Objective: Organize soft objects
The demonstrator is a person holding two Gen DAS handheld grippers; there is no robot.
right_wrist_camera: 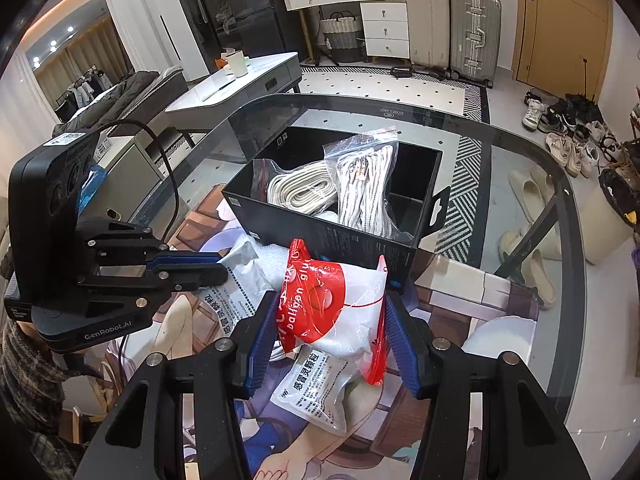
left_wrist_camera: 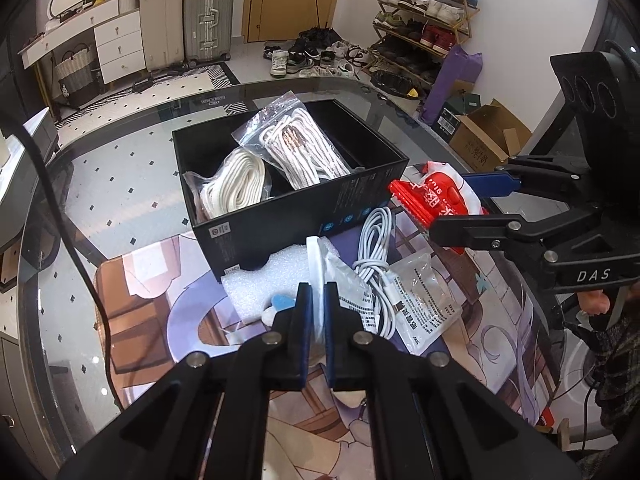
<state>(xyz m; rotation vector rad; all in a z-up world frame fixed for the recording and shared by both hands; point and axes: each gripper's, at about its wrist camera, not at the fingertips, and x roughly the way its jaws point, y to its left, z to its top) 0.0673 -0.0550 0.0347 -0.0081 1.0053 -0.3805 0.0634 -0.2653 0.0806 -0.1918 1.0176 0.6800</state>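
**Both my claws are holding packets beside the black box**

The glass table (left_wrist_camera: 120, 168) runs out past my view on every side, and a printed mat (right_wrist_camera: 460, 292) covers its near part, mostly hidden under clutter. On it stands the open black box (left_wrist_camera: 280, 216), holding a bag of flat cream laces (left_wrist_camera: 236, 184) and a bag of striped white cord (left_wrist_camera: 300, 148) that leans over the divider; the far compartment is too dark to read.

My right claw (right_wrist_camera: 330, 328) has the red-and-white packet (right_wrist_camera: 332, 300) pinched between its blue pads, just in front of the box. A small white sachet (right_wrist_camera: 320, 396) lies beneath it, partly covered.

My left claw (left_wrist_camera: 316, 320) is pressed together on a thin whitish pouch (left_wrist_camera: 320, 264), pinched so tightly that I see only its edge. A foam sheet (left_wrist_camera: 260, 284) lies beside it against the box wall, a coiled white cable (left_wrist_camera: 372, 248) on the other side. A blue-and-white bit (left_wrist_camera: 280, 304) behind my finger is too hidden to name.
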